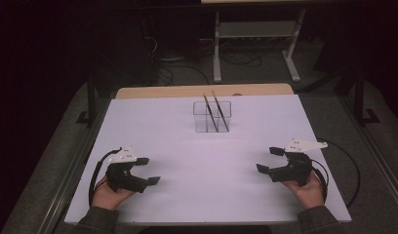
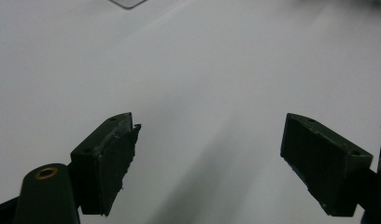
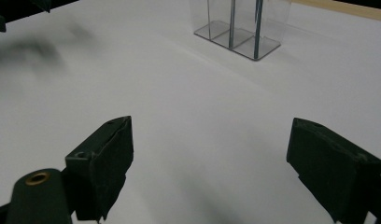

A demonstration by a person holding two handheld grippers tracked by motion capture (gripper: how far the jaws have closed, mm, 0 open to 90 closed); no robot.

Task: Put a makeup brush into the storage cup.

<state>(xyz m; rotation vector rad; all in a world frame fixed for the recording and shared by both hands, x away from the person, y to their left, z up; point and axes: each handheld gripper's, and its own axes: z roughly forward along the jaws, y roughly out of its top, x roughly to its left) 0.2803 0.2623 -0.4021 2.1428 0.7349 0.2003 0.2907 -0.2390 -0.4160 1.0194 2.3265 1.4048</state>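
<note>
near the front left corner of the table (image 1: 197, 204), the left gripper (image 1: 149, 170) sits in the person's left hand (image 1: 105, 196), its two black jaws spread wide with nothing between them. in the left gripper view its pads (image 2: 109, 158) stand far apart over bare white surface, and a corner of the clear holder (image 2: 127, 3) just peeks in at the top edge.

toward the front right corner, the right gripper (image 1: 268, 159) rests in the person's right hand (image 1: 309, 191), jaws likewise wide and empty, pointing inward toward the middle of the table. a grey three-cornered plate rides on top of each gripper, and a black cable loops from each back toward the table's side edges.

the clear holder (image 1: 212, 117) stands upright near the middle of the far edge, well apart from both grippers and roughly centred between the left and right edges. it is a transparent box split into compartments. two thin dark sticks (image 1: 214, 111) stand in it, leaning so their tops rise above the rim and tilt toward the far left; which compartment each foot sits in i cannot tell from above. in the right gripper view the holder (image 3: 240, 28) shows ahead of the open pads (image 3: 107, 163), with the two sticks (image 3: 258, 23) standing in neighbouring compartments, their feet on its floor.

the white surface between the grippers and the holder is bare, and a strip of wood shows beyond the far edge.
</note>
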